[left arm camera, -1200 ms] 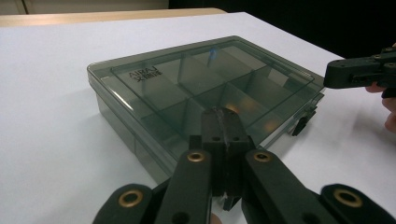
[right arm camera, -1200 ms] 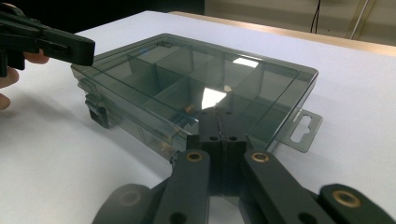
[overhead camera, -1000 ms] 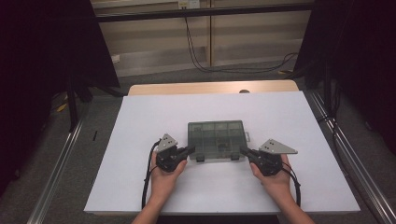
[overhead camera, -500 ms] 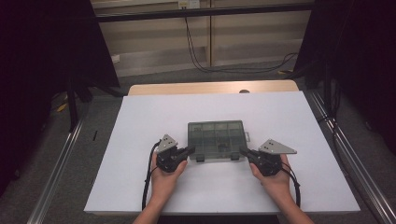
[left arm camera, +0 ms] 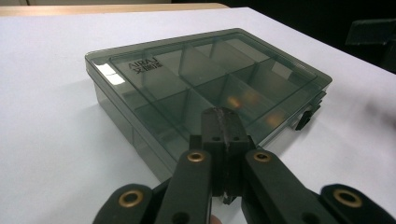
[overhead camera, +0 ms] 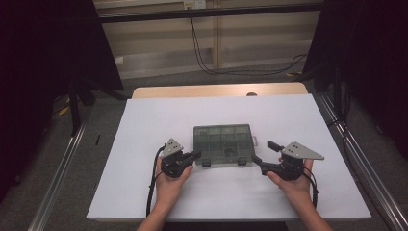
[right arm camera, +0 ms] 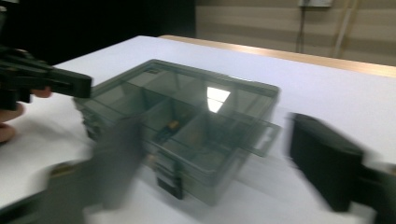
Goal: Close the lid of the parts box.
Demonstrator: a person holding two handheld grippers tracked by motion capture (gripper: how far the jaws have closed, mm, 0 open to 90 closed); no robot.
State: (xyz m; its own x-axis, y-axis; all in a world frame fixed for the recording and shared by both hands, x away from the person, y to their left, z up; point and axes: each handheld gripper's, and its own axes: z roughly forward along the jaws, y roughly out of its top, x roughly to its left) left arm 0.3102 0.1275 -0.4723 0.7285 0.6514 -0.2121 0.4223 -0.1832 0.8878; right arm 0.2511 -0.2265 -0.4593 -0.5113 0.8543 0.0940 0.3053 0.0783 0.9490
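Observation:
A smoky see-through compartment box [overhead camera: 223, 144] lies shut on the white table sheet, its black latches facing me. My left gripper [overhead camera: 196, 155] is shut and empty, its tips at the box's front left corner; in the left gripper view the closed tips [left arm camera: 222, 122] overlap the lid's near edge of the box [left arm camera: 196, 79]. My right gripper [overhead camera: 262, 151] hovers just off the front right corner. Its jaws have just been opening and now stand wide, blurred in the right gripper view [right arm camera: 219, 158], with the box [right arm camera: 187, 107] ahead and nothing between the pads. The left gripper [right arm camera: 46, 79] shows beyond.
The white sheet [overhead camera: 144, 125] covers most of the table, with a wooden strip [overhead camera: 216, 90] at the far edge. Metal rails [overhead camera: 62, 159] run along both sides, and cables hang down the back wall.
The right gripper's jaws have opened wide and the hand has drawn slightly away from the box's front right corner. The left gripper and the box have stayed put.

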